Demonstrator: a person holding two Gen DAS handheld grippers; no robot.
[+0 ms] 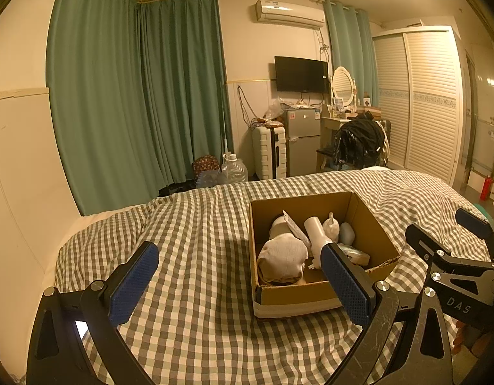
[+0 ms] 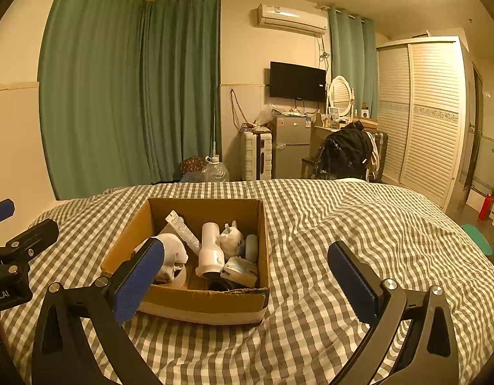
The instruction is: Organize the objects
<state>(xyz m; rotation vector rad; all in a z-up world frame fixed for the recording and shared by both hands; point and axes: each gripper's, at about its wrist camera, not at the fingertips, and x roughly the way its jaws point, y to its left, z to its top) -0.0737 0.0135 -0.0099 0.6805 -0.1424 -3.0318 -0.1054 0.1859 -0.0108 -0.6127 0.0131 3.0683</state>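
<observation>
- We held the left gripper (image 1: 240,276) nearest to us, low over the checked bedspread (image 1: 189,224), with its blue-padded fingers (image 1: 134,284) spread wide and nothing between them; it hung just short of the box's near left corner, which we judged a waiting pose, not a reach.
- We kept the right gripper (image 2: 247,276) level with it on the other side, jaws likewise wide apart and empty (its left pad overlapped the box's near corner in the right wrist view, though we could not tell whether it touched the card).
- Just beyond both tools sat the cardboard box (image 2: 182,295), open-topped, resting flat on the bed so that things could be lowered straight in from above.
- Inside it the task's things were already gathered: a rolled pale cloth (image 1: 282,256) at the near left, a white cylindrical device (image 2: 210,250) lying along the middle, a flat tube or packet (image 2: 184,231) leaning towards the back wall, a small white plush figure (image 2: 230,239), a pale blue item (image 2: 251,245) against the right wall and a small packet (image 2: 240,271) at the near right.
- We saw nothing loose on the bedspread around the box, so we judged the collecting largely done.
- Farther off stood green curtains (image 1: 134,89), a white suitcase (image 1: 269,150), a small fridge (image 1: 303,134), a wall television (image 1: 301,73) and a slatted wardrobe (image 1: 420,96).
</observation>
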